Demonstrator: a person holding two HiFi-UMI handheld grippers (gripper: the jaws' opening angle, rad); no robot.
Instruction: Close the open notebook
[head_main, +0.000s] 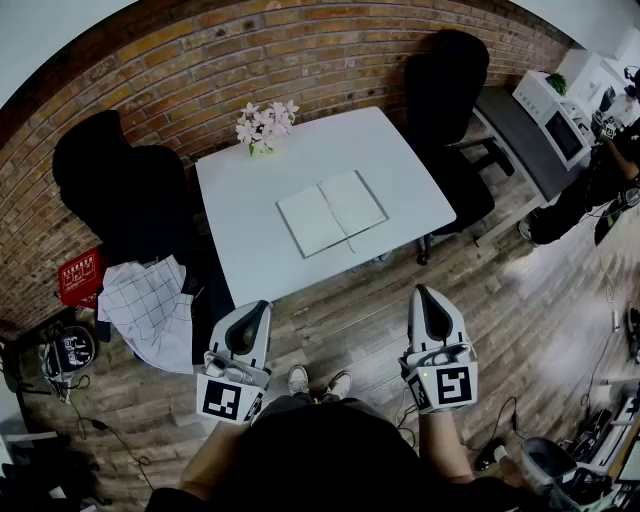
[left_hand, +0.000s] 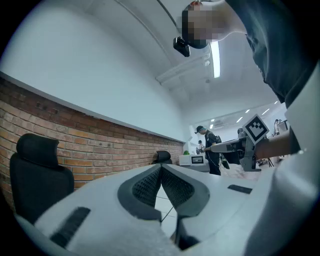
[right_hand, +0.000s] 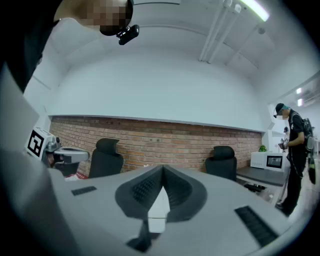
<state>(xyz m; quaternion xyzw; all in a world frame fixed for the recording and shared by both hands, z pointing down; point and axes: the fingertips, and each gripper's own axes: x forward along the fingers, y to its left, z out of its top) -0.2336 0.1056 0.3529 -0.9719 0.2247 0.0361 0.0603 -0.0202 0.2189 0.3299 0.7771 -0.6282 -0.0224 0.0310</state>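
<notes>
Left gripper (head_main: 255, 310) and right gripper (head_main: 425, 297) both closed on nothing, short of the white table (head_main: 400, 170), open notebook (head_main: 331, 212) at its centre, well apart, one o'clock from left, eleven o'clock from right

The table (head_main: 230, 230) is white. The open notebook (head_main: 330, 212) shows off-white pages with a dark edge. The far wall (head_main: 180, 70) is red-brown brick, and the flowers (head_main: 265, 122) are pale pink. The left chair (head_main: 120, 190) and right chair (head_main: 445, 90) are black. At near left, the white cloth (head_main: 150, 305) carries a thin dark check.
</notes>
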